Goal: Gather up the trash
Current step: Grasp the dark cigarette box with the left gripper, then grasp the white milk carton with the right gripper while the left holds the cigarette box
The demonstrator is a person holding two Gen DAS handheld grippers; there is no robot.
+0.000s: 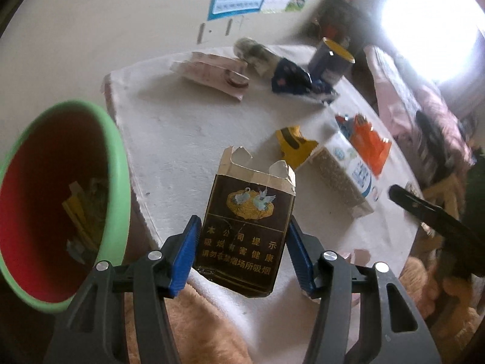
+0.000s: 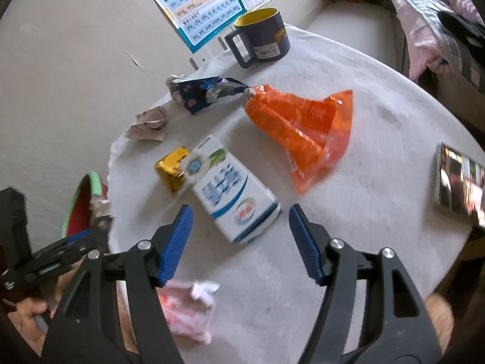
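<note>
Clamped upright in the left gripper (image 1: 241,253), a torn cigarette pack (image 1: 247,227) is hanging beside the green bin (image 1: 116,157); the right gripper (image 2: 241,244) is hovering open-jawed over the milk carton (image 2: 232,194) on the table (image 2: 379,139).

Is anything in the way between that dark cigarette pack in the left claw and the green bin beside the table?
Nothing visible blocks it. The cigarette pack sits between the left gripper's blue pads, above the table edge. The green bin stands just to its left with its mouth uncovered, some scraps already inside.
</note>
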